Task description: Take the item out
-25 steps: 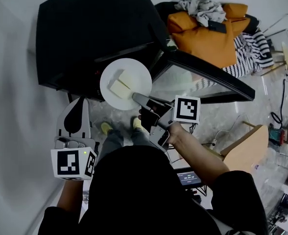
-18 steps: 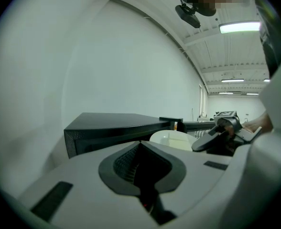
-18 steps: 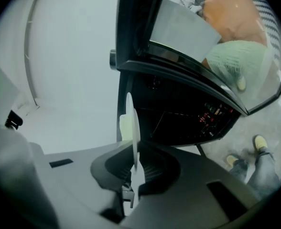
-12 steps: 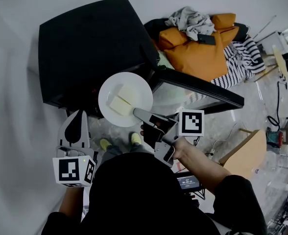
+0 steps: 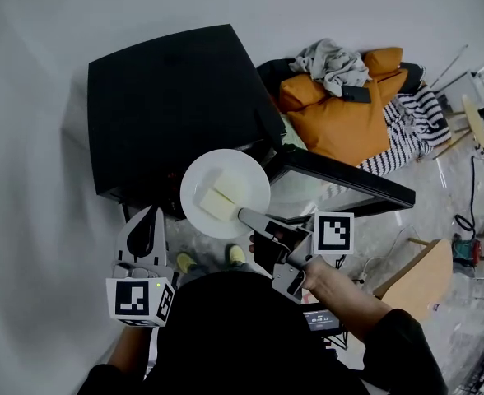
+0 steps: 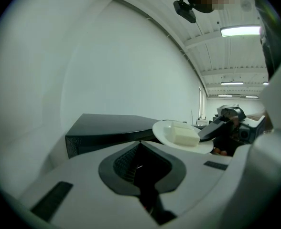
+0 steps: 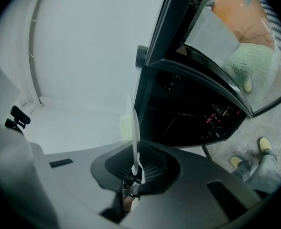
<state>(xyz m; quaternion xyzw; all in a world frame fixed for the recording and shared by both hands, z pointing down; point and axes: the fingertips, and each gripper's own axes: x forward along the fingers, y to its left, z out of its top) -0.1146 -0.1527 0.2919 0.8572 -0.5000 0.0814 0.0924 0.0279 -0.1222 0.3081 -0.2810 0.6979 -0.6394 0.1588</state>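
right gripper [image 5: 244, 214]: clenched on near-right rim of plate [image 5: 248, 176] | plate: extends far-left of jaws, carries pale blocks [image 5: 218, 202], before black oven [image 5: 176, 105] | left gripper [image 5: 152, 214]: closed, empty, near-left of plate

A round white plate [image 5: 194, 178], held level, its near rim pinched in my right claw [image 5: 245, 215]. Two pale rectangular blocks [image 5: 219, 203] lie just beyond the claw's tips.
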